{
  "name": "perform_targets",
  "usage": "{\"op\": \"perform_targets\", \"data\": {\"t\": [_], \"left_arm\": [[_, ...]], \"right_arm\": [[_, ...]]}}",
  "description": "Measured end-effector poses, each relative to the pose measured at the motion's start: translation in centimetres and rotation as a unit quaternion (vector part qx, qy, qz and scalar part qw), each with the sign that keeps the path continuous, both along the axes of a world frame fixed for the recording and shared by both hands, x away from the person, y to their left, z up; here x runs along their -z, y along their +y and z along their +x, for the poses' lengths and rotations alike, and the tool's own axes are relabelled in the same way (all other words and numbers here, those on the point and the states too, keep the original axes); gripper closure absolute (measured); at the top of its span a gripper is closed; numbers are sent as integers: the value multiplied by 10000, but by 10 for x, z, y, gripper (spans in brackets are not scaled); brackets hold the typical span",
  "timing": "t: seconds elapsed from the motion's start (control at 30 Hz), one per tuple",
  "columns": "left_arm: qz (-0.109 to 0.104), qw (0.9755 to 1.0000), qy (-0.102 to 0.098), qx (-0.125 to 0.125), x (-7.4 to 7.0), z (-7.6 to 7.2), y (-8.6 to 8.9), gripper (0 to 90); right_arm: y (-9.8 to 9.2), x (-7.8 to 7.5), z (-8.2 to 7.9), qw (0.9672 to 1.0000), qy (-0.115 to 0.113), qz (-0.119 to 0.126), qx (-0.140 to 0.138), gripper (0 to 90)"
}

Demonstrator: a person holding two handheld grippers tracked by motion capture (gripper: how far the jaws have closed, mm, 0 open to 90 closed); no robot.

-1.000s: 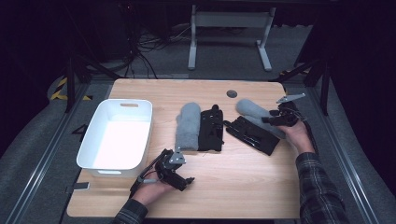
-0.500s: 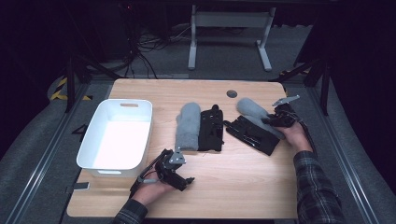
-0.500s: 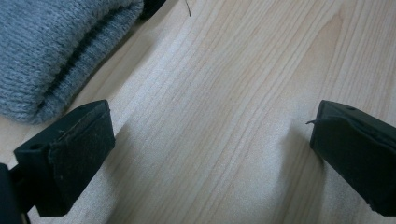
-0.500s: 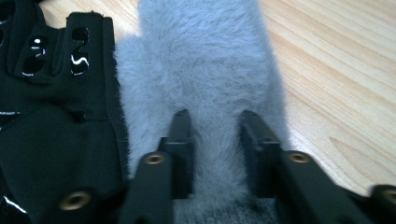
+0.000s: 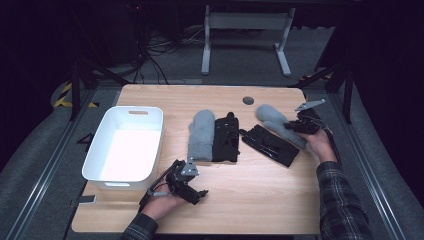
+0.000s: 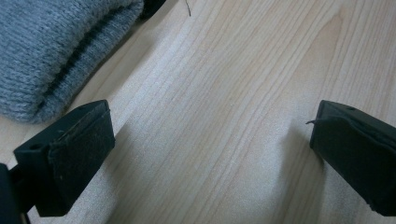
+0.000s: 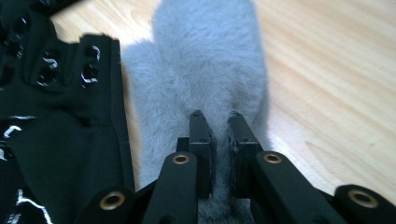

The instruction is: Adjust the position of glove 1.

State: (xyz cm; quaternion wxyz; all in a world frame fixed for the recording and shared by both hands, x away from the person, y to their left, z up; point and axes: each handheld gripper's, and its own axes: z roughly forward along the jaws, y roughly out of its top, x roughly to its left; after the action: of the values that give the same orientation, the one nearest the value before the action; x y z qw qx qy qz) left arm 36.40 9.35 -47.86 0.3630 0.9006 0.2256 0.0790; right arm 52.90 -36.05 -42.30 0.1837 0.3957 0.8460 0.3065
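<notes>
On table, two grey mittens [image 5: 202, 135], two black gloves [image 5: 226, 137]

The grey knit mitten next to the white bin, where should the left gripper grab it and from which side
Grip the grey knit mitten at its cuff end, the edge nearest the left gripper, coming in low from the person's side. It lies flat, and its folded cuff edge faces the open jaws in the left gripper view, thick enough to pinch. A black glove lies along its right side, so avoid that flank.

White bin [image 5: 125, 145] at table's [image 5: 260, 200] left; grey mitten [image 5: 201, 135] & black glove [image 5: 226, 137] right of bin.
</notes>
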Motion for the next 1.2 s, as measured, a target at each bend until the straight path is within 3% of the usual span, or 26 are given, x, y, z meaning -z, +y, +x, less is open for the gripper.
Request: {"op": "perform_targets", "data": {"t": [0.33, 0.43, 0.77, 1.2], "left_arm": [[-2, 10000, 0, -1, 0, 0, 0, 3], [-1, 10000, 0, -1, 0, 0, 0, 3], [2, 10000, -7, -2, 0, 0, 0, 2], [3, 10000, -6, -2, 0, 0, 0, 2]], "right_arm": [[0, -37, -13, 9995, -204, 218, 141, 835], [3, -43, -18, 9994, -120, 302, 109, 835], [25, -53, -52, 9989, -104, 410, -179, 833], [43, -52, -102, 9974, -221, 486, -480, 834]]}}
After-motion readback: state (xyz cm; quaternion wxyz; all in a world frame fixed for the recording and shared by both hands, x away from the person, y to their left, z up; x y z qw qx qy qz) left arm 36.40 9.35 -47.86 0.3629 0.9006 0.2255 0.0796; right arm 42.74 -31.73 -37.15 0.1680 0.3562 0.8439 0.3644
